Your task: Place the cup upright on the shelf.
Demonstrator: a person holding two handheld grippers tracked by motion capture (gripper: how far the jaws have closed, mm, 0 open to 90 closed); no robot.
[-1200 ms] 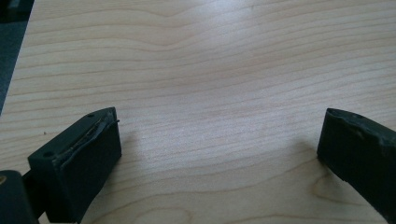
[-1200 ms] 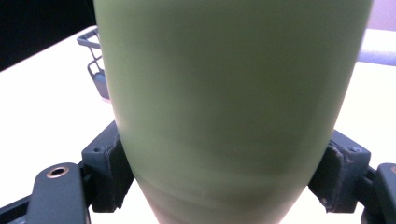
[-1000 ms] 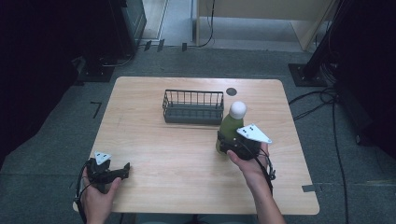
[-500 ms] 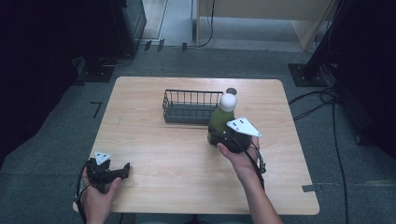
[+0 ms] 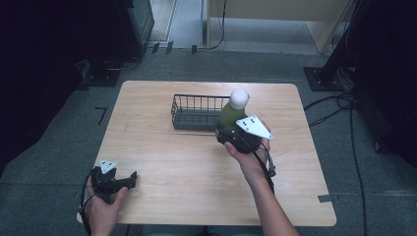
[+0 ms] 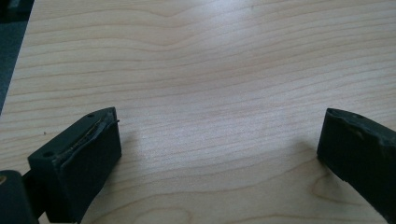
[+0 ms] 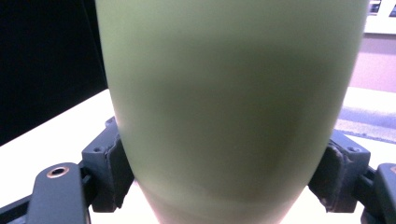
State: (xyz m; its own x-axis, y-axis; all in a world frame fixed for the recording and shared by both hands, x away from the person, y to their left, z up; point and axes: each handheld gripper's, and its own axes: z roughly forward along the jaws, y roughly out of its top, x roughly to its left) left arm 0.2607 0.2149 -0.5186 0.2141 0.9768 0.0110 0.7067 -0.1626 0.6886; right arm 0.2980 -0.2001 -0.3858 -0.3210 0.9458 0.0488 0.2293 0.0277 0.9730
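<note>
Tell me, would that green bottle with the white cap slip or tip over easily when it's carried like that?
The green bottle looks smooth and rounded, so it could be slippery. It probably stays stiff: its wall shows no denting between the right gripper's jaws. Tall and gripped low, below its white cap, it may be apt to tip.

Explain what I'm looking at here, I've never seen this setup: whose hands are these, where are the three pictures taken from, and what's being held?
A person works at a wooden table with a hand-held two-jaw gripper in each hand. The high view looks down from above. The other two cameras ride on the grippers. The right gripper is clamped on a green bottle with a white cap, beside a black wire basket. The right gripper view shows that bottle up close. The left gripper sits open near the table's near left corner, holding nothing.
</note>
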